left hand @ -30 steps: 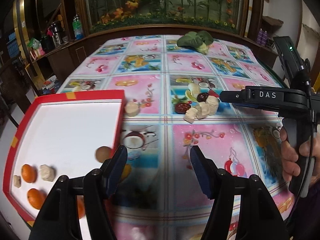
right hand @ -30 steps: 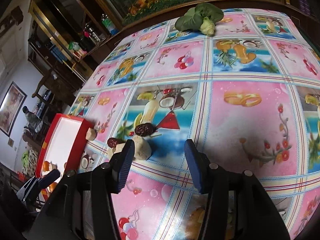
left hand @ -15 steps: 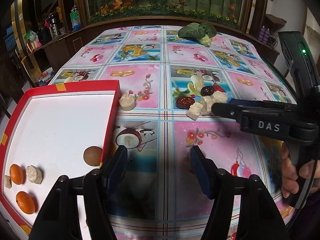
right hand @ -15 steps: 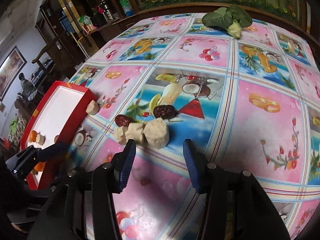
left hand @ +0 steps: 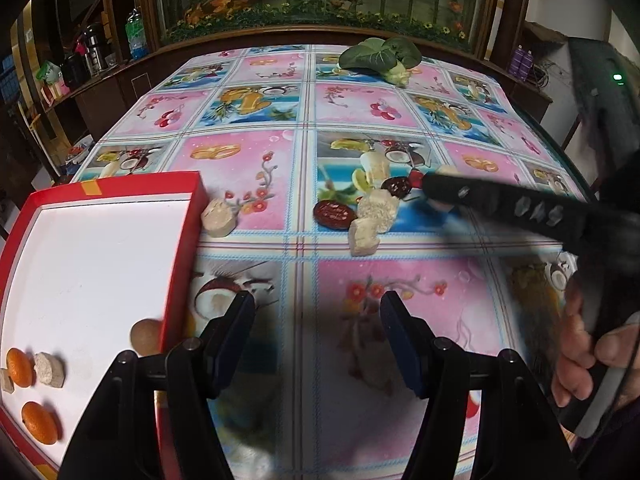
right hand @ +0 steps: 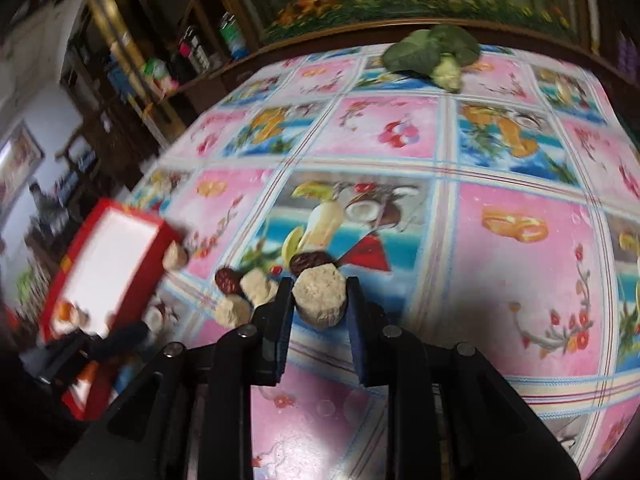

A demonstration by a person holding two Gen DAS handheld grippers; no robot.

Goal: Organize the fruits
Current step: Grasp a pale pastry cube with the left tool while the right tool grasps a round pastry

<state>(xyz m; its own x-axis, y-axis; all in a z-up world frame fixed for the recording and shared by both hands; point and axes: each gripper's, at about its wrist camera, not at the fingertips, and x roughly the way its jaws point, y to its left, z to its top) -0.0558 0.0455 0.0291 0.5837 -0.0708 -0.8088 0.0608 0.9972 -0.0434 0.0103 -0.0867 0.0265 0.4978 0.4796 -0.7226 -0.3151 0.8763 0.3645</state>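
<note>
Moved: right gripper (right hand: 319, 300) has pushed in on the cluster and its jaws have just been closing; they now sit narrow, pads against both sides of the pale, crumbly hexagonal chunk (right hand: 319, 297), which rests on the tablecloth.
Meaning: the grasp looks made, so a lift and carry toward the red-rimmed white tray (left hand: 182, 240) seems next.
Left gripper (left hand: 318, 340): jaws wide, nothing between them, hovering over the glossy fruit-print tablecloth (left hand: 256, 184) beside the tray.
In tray: two smooth orange tangerines (left hand: 39, 422), a brown round fruit (left hand: 146, 336), pale chunks.
Still out: two wrinkled dark-red dates (right hand: 310, 261), two more rough beige chunks (right hand: 258, 286), one pale cylinder (left hand: 218, 218) just beside the tray wall.
Far edge: leafy green vegetable (left hand: 380, 58).
</note>
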